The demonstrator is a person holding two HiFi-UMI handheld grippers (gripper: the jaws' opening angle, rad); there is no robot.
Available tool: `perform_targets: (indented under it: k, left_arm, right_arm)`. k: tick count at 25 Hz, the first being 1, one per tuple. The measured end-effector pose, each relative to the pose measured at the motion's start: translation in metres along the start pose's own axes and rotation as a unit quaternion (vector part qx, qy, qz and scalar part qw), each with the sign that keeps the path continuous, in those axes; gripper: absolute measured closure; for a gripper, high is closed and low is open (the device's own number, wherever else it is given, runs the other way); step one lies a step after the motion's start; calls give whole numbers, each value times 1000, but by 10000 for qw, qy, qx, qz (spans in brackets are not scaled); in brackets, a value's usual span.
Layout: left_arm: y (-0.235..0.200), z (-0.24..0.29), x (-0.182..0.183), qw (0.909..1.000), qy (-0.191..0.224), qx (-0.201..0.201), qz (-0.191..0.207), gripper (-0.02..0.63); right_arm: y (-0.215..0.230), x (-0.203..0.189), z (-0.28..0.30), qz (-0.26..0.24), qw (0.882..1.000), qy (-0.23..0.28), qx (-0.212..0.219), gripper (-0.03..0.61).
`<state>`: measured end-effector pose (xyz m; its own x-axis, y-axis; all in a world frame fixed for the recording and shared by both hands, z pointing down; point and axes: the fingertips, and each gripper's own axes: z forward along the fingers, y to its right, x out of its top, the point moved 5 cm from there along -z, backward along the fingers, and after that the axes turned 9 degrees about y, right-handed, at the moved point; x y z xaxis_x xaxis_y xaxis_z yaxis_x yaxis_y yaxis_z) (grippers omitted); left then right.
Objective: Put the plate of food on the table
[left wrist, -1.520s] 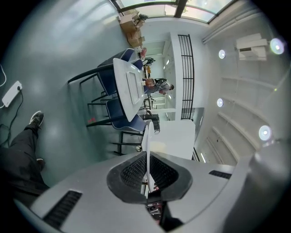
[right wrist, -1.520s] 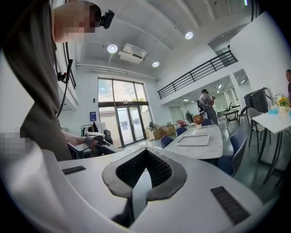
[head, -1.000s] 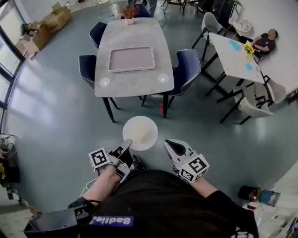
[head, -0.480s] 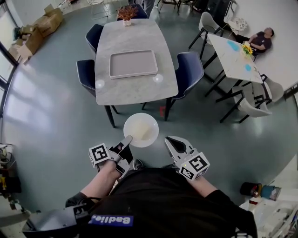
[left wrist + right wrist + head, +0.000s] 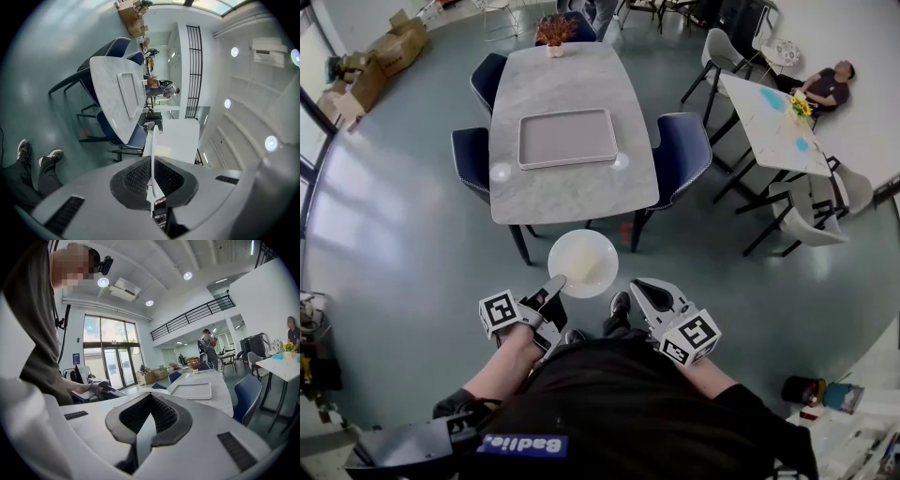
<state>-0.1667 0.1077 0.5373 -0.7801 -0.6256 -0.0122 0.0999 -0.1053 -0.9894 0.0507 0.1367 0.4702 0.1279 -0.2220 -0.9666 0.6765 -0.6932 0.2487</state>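
Note:
A white plate with pale food on it hangs in the air in front of me, short of the near end of the marble table. My left gripper is shut on the plate's near rim. In the left gripper view the plate shows edge-on between the jaws. To the plate's right, my right gripper is shut and holds nothing. A grey tray lies on the middle of the table.
Dark blue chairs stand along both sides of the table. A potted plant sits at its far end. At the right are a second white table and a seated person. Cardboard boxes lie far left.
I have stepped a little closer to the table, and a shoe now shows between the grippers. The plate stays in the left gripper; the right gripper keeps its place.

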Motion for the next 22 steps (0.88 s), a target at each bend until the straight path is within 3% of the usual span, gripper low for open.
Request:
perform_targets:
  k: [22]
  left_arm:
    - [23, 133, 36, 9953, 944, 217, -27, 598]
  right_arm:
    - [163, 36, 56, 161, 9966, 67, 804, 568]
